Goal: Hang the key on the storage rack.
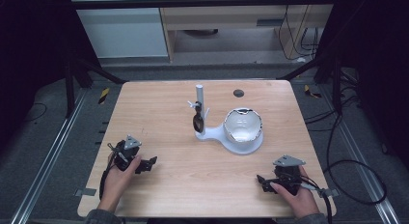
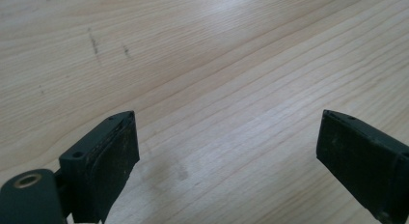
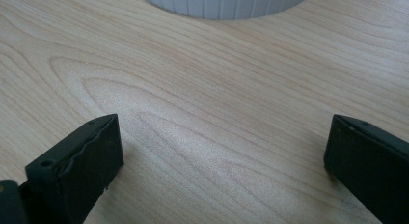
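1. A person sits at a light wooden table, forearms entering from the near edge, a two-jaw gripper in each hand.
2. The left gripper rests low over the near-left part of the table, gripped by the left hand. In the left gripper view its black jaws stand spread wide with bare wood grain between them.
3. The right gripper sits at the near-right, held by the right hand, a grey three-cornered plate on top. In the right gripper view the jaws are likewise spread wide, holding nothing.
4. At the table's centre stands a white stand with an upright post; a small dark object hangs beside the post, too small to identify.
5. A white bowl with a dark-edged rim sits on the stand's round base, right of the post and well apart from both grippers.
6. The ribbed white edge of that base shows at the top of the right gripper view.
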A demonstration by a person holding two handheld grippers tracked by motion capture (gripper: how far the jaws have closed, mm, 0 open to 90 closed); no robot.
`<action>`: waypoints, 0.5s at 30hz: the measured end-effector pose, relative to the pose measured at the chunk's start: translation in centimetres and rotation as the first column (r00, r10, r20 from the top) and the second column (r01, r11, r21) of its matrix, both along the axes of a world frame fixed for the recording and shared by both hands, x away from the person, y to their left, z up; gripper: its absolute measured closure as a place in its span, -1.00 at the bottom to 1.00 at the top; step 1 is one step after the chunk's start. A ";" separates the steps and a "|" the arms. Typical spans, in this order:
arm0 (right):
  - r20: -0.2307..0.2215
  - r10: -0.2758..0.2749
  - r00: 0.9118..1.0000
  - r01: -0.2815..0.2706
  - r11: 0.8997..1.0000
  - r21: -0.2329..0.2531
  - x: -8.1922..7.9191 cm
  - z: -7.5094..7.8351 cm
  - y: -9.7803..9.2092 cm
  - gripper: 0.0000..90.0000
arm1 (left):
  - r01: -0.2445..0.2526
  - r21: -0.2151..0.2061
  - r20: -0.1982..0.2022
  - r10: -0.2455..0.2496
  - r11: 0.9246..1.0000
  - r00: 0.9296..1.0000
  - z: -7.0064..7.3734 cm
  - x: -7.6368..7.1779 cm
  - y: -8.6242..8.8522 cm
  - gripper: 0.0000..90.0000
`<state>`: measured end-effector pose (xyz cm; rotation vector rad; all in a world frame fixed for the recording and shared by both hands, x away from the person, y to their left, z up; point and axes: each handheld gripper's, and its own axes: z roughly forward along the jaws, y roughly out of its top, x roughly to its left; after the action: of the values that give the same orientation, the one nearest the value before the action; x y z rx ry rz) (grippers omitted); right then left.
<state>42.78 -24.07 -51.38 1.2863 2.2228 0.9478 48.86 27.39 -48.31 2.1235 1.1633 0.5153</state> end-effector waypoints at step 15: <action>-0.001 0.001 1.000 -0.001 1.000 0.001 0.0 0.0 0.0 -0.99 | -0.046 -0.029 -0.022 0.045 0.999 0.999 -2.0 0.4 1.2 -0.84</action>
<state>42.74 -24.07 -51.36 1.2863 2.2238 0.9492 49.29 28.61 -50.30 2.0866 1.2262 0.4936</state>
